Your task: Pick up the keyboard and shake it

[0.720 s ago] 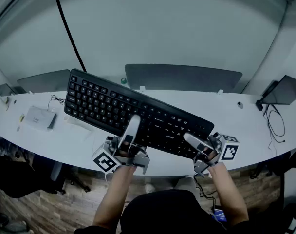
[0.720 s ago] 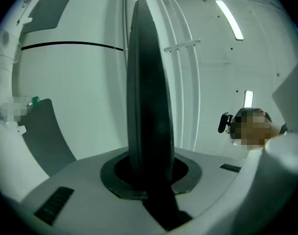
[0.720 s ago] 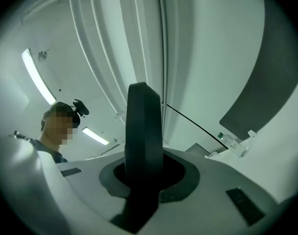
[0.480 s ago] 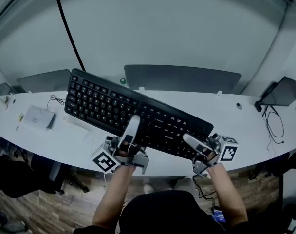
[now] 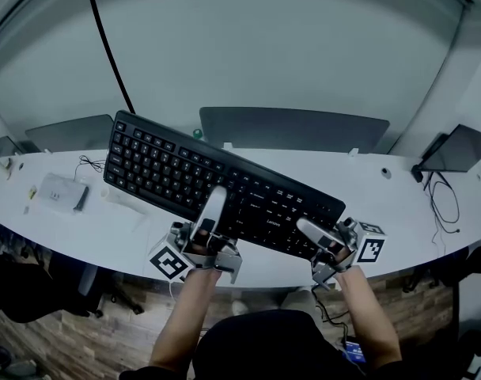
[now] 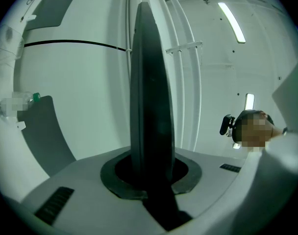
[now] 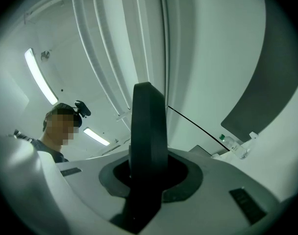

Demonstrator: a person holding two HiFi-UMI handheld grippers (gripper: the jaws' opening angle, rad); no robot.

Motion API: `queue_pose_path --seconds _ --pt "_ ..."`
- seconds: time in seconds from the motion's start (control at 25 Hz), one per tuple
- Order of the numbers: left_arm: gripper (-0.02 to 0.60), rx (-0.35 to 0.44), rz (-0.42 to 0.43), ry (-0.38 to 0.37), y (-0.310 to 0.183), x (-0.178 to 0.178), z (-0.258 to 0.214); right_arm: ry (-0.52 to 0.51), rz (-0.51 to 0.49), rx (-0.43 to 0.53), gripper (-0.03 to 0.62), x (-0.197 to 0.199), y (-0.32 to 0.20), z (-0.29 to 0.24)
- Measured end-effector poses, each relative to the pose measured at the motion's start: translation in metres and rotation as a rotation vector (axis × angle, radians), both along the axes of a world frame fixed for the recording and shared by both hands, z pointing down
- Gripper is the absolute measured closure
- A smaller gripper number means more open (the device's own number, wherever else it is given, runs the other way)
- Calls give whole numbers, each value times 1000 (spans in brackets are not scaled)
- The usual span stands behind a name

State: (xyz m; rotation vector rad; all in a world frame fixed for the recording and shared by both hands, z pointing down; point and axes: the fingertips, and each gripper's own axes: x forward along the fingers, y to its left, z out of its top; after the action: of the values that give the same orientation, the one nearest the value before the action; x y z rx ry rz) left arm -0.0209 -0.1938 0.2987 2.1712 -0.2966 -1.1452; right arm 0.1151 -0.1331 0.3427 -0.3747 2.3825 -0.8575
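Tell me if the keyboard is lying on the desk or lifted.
Lifted: the left gripper and right gripper clamp the keyboard, with ceiling lights behind it.

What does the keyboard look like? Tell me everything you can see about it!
The keyboard is long, flat and black. It looks like plastic, with rows of black keys that carry small white marks. It is held up off the white desk and slants across the head view, with its left end higher in the picture. The left tongs pinch its near edge around the middle. The right tongs pinch that same edge close to its right end.
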Motion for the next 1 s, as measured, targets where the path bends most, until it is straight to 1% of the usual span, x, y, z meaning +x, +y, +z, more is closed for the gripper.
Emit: queue_pose_path --seconds 0.16,0.28,0.36,0.4,0.64,0.76,0.84,0.92,1.0 --pt "489 -9 14 24 -1 0 -1 -19 -2 12 505 1 1 -2" --pt "489 -18 11 51 0 -2 -2 -48 6 17 500 9 4 -3" --pt "491 -18 7 61 1 -2 -2 -54 3 18 482 17 7 -2" --pt "491 -15 4 61 1 -2 -3 -47 5 20 470 21 8 -2" --pt "491 3 -17 52 4 -3 -5 15 55 20 445 53 6 -1" --pt "491 2 -24 54 4 -4 -5 62 74 27 422 68 3 -3" --pt "491 1 -28 55 4 -4 -4 71 96 29 414 80 -1 -8" --pt "491 -1 -27 54 4 -4 -4 70 126 53 413 93 -5 -22" --pt "491 -4 -28 54 3 -4 -4 100 142 95 413 100 -8 -38"
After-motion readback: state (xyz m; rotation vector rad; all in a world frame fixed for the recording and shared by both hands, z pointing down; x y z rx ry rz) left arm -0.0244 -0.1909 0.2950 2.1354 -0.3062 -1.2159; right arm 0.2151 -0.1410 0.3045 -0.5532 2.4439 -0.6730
